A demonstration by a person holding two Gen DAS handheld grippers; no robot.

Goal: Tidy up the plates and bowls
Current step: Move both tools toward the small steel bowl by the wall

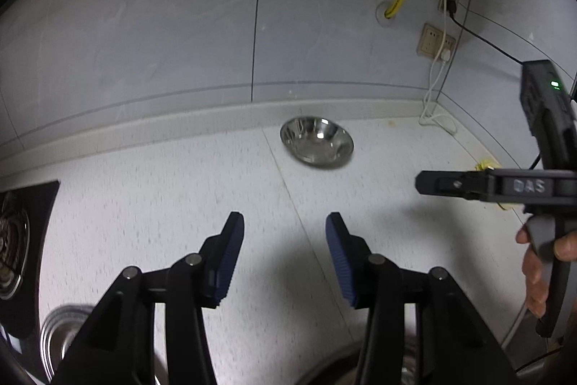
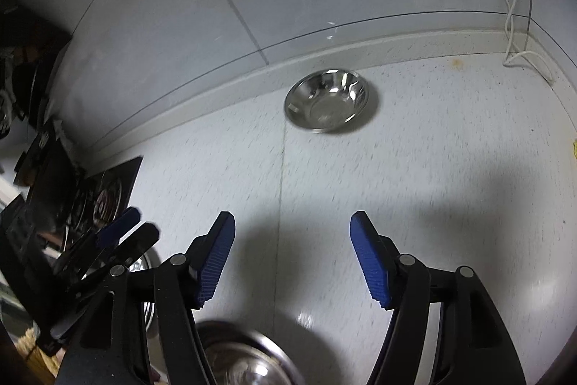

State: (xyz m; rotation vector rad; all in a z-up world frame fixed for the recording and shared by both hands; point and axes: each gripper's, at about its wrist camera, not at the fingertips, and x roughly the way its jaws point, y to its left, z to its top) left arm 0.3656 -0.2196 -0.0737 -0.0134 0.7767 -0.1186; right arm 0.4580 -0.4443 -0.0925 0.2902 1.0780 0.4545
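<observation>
Big speckled white counter [image 1: 180, 190] under a grey tiled wall [image 1: 162, 24]. Shiny steel bowl [image 2: 327, 100] alone at the back of the counter, close to the wall. Another steel bowl [image 2: 245, 359] low down, near the front edge. Left gripper [image 1: 285, 258] with jaws apart, nothing inside. Right gripper [image 2: 292, 258] spread wider, also gripping nothing.

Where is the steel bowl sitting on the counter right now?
The steel bowl sits alone at the back of the counter, near the wall, ahead of both grippers in both wrist views.
</observation>
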